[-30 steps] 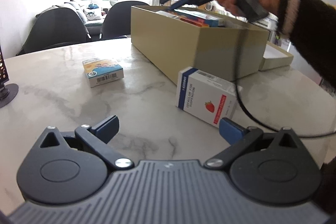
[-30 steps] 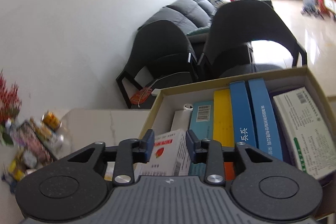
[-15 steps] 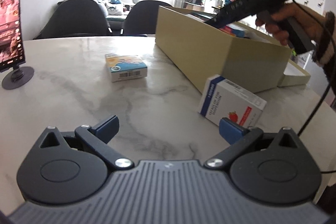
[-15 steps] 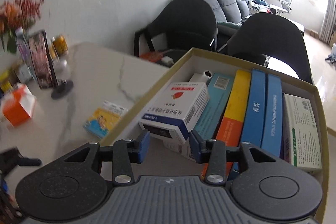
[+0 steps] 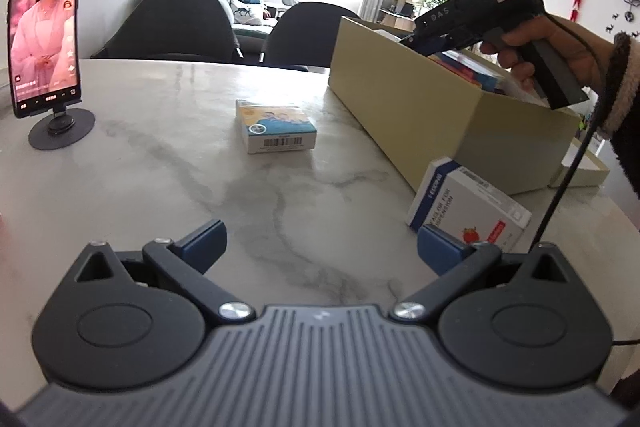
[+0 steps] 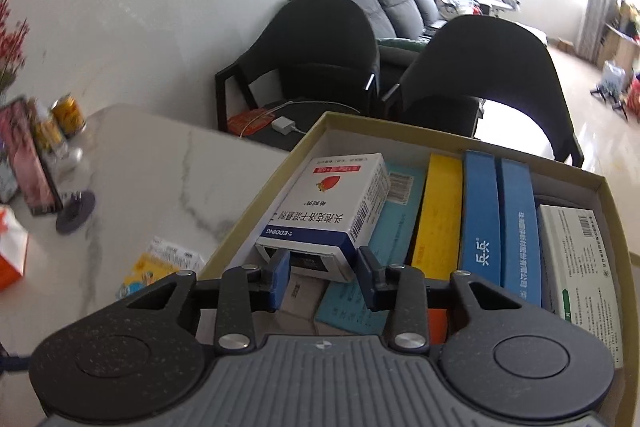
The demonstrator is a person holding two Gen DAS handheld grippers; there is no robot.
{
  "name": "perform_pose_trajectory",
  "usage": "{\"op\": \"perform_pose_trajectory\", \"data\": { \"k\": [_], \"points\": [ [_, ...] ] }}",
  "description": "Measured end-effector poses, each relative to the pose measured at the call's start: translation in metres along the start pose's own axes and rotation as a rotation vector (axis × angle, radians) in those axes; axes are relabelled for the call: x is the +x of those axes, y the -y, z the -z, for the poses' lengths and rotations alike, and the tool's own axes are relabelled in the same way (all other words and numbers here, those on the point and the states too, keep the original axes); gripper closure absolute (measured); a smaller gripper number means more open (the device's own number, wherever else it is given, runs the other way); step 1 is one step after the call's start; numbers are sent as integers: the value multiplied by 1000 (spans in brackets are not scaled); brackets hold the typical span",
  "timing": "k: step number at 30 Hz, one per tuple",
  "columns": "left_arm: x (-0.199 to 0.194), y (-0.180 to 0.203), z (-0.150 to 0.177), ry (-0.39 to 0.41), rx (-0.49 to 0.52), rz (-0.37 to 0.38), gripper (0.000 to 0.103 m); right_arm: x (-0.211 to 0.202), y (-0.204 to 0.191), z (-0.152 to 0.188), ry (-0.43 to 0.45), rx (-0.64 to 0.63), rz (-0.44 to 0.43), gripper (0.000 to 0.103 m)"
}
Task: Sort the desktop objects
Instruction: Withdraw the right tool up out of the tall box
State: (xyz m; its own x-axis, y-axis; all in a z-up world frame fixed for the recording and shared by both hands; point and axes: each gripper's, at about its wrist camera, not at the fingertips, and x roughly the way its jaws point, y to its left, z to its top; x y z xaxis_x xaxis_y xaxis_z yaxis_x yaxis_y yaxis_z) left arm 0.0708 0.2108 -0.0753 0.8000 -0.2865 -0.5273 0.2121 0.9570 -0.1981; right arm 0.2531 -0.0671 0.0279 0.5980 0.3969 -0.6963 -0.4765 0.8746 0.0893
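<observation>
Rolled since a second ago, bringing phone (image 5: 44,23) into left view; left gripper (image 5: 320,243) wide, empty, above surface (image 5: 160,167), near loose strawberry box (image 5: 468,211).

Right view: right gripper (image 6: 322,271) narrow, just closing, apparently empty behind placed box (image 6: 332,207) in carton (image 6: 312,143). Next: withdraw, fetch loose strawberry box.

"EDDING" on strawberry box (image 6: 328,211); "DAS" on right gripper (image 5: 430,41).

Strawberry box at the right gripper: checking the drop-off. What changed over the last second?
The strawberry box now lies inside the tan box on other packs; the right gripper has backed off, jaws just closing around its near end, contact unclear. Left gripper stays open; the table's cartoon box and second strawberry box unmoved.
</observation>
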Motion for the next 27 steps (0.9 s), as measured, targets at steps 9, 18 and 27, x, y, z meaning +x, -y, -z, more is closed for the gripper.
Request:
{"op": "perform_pose_trajectory", "data": {
  "k": [9,18,27],
  "points": [
    [0,-7,-3,7,-66,-42,0,-2,24,-1,87,165,-17,60],
    [3,-11,-12,-21,-139,-129,0,-54,37,19,199,213,-95,41],
    [4,16,-19,-69,-112,-37,0,-111,38,69,287,217,-166,23]
  ]
}}
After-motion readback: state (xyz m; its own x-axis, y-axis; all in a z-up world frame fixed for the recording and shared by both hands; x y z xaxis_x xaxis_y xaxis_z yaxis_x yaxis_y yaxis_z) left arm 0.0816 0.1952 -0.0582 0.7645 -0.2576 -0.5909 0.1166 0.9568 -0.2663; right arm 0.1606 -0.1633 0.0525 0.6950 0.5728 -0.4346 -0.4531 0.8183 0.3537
